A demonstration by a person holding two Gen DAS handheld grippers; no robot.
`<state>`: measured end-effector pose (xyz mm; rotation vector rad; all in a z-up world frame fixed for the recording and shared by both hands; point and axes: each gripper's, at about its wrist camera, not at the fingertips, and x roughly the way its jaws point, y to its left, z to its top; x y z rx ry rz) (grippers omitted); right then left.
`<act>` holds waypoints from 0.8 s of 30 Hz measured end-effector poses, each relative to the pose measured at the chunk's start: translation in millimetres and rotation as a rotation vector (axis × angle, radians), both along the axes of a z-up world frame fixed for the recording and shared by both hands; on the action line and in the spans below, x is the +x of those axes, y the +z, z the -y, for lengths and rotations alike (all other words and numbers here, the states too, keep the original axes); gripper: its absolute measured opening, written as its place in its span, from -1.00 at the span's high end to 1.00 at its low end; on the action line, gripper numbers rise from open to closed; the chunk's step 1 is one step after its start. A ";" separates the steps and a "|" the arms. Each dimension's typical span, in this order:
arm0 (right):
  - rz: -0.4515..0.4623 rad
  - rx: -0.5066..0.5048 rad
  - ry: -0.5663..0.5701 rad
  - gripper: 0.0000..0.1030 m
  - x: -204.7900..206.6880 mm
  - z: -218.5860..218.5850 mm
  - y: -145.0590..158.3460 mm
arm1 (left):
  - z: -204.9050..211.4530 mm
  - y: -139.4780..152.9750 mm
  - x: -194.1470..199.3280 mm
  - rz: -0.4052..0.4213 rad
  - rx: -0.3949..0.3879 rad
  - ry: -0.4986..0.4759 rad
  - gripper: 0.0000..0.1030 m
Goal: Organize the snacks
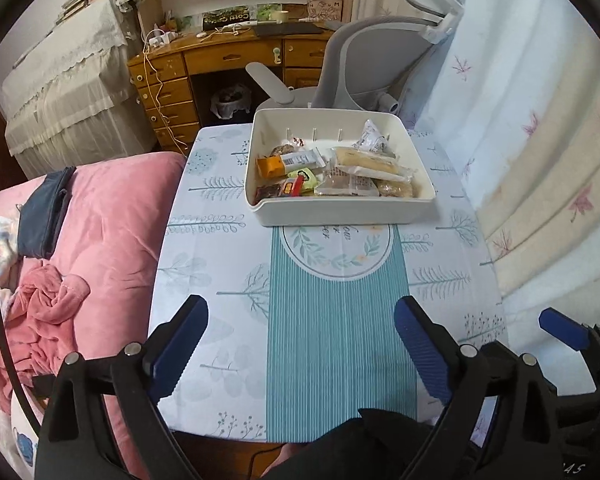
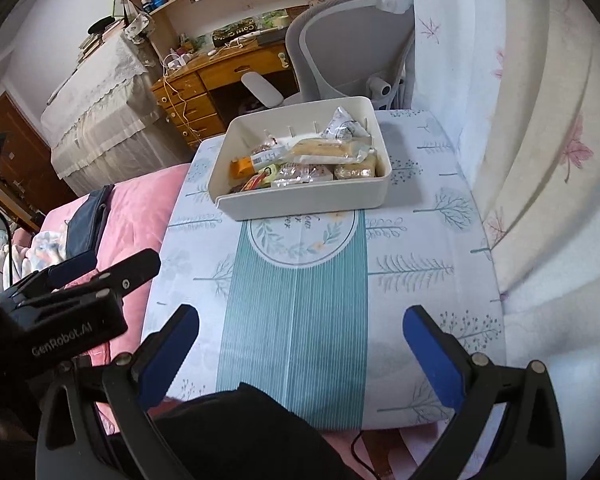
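A white plastic bin stands on the far half of the small table; it holds several wrapped snacks, among them an orange packet, a long pale packet and a silver pouch. My left gripper hangs open above the table's near half, well short of the bin, with nothing between its blue pads. In the right wrist view the bin and the snacks sit equally far ahead of my right gripper, which is open and holds nothing. The two grippers are side by side.
Pink bedding with a dark pouch borders the table on the left. A grey office chair and a wooden desk stand behind the bin. Curtains hang close on the right. Dark cloth lies at the near edge.
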<state>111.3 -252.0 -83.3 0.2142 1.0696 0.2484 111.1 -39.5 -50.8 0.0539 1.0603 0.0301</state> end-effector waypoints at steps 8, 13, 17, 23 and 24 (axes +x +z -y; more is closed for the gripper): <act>-0.026 0.005 -0.014 -1.00 -22.1 -5.3 0.7 | -6.9 9.3 -24.9 0.039 0.044 0.042 -0.98; -0.018 -0.015 -0.018 -1.00 -27.4 -10.4 3.7 | -12.0 9.7 -29.7 0.039 0.039 0.059 -0.98; -0.017 -0.019 -0.016 -1.00 -28.0 -12.2 4.6 | -13.5 9.9 -30.9 0.043 0.039 0.071 -0.98; -0.035 -0.019 -0.016 -1.00 -26.1 -10.5 1.3 | -13.0 8.0 -30.6 0.043 0.031 0.072 -0.98; -0.038 -0.020 -0.019 -1.00 -25.4 -9.3 0.8 | -13.2 8.0 -30.9 0.043 0.030 0.070 -0.98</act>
